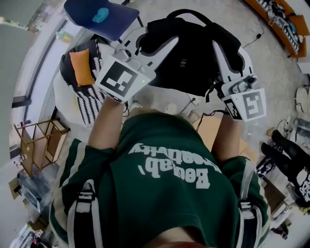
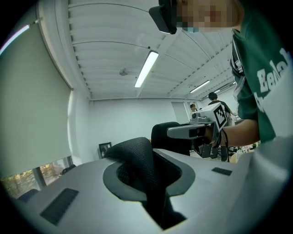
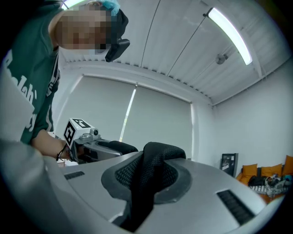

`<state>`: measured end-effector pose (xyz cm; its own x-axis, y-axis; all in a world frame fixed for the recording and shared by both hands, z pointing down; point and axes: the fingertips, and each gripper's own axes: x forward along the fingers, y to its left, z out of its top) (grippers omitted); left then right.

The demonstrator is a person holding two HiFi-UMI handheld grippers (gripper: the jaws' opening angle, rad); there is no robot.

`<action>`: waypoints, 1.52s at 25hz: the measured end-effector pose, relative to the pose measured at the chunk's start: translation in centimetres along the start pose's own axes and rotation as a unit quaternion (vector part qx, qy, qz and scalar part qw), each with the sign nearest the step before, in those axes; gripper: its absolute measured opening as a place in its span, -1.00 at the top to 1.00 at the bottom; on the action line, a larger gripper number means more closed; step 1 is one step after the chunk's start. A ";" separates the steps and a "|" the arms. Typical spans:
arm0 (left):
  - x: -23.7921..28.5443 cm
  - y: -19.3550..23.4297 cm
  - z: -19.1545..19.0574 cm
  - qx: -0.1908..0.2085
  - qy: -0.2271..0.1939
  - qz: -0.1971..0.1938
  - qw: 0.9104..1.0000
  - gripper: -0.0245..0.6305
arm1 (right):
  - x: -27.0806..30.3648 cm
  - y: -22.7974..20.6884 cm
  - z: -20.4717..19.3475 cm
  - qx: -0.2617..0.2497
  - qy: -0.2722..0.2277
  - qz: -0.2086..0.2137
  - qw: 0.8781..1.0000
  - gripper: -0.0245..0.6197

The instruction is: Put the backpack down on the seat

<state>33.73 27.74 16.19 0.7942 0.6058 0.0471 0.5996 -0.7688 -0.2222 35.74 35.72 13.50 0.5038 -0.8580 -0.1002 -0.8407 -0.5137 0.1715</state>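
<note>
In the head view a black backpack point(image 1: 193, 58) hangs in the air in front of me, held by its shoulder straps. My left gripper point(image 1: 152, 42) is shut on one black mesh strap point(image 2: 142, 164), which fills the gap between its jaws. The other mesh strap point(image 3: 153, 169) is clamped the same way in my right gripper point(image 1: 231, 48). Each gripper view also catches the opposite gripper: the right one point(image 2: 201, 130) and the left one point(image 3: 87, 142). A dark blue seat point(image 1: 116, 22) with a turquoise object point(image 1: 100, 14) on it lies left of the backpack, at the top.
A white round seat with a striped black-and-white cloth point(image 1: 92, 99) and an orange cushion point(image 1: 81, 67) stands at the left. Below it is a wooden frame rack point(image 1: 41, 140). A cardboard box point(image 1: 210, 130) sits near my feet. Bags and clutter point(image 1: 290, 167) line the right side.
</note>
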 end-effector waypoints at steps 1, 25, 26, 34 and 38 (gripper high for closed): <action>-3.1 2.1 -0.5 -0.001 0.004 0.012 1.000 0.70 | 2.6 2.6 0.3 0.004 -0.001 0.013 1.000 0.71; -51.8 24.7 -10.8 -0.034 0.100 0.323 0.940 0.69 | 36.3 47.2 0.6 0.088 -0.014 0.332 0.939 0.71; -53.4 24.9 -11.1 -0.036 0.102 0.337 0.935 0.69 | 36.8 48.9 0.7 0.093 -0.017 0.347 0.933 0.71; -63.0 27.1 -13.8 -0.049 0.119 0.461 0.878 0.69 | 41.9 58.4 -0.5 0.081 -0.011 0.442 0.893 0.71; -66.4 28.5 -15.8 -0.055 0.139 0.515 0.844 0.69 | 44.9 62.2 -1.7 0.095 -0.005 0.483 0.871 0.71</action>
<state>-0.35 -37.57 22.14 0.8828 -0.4555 0.1150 -0.4298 -0.8819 -0.1935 6.37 -34.78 21.30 -0.4571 -0.8894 -0.0086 -0.8894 0.4569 0.0159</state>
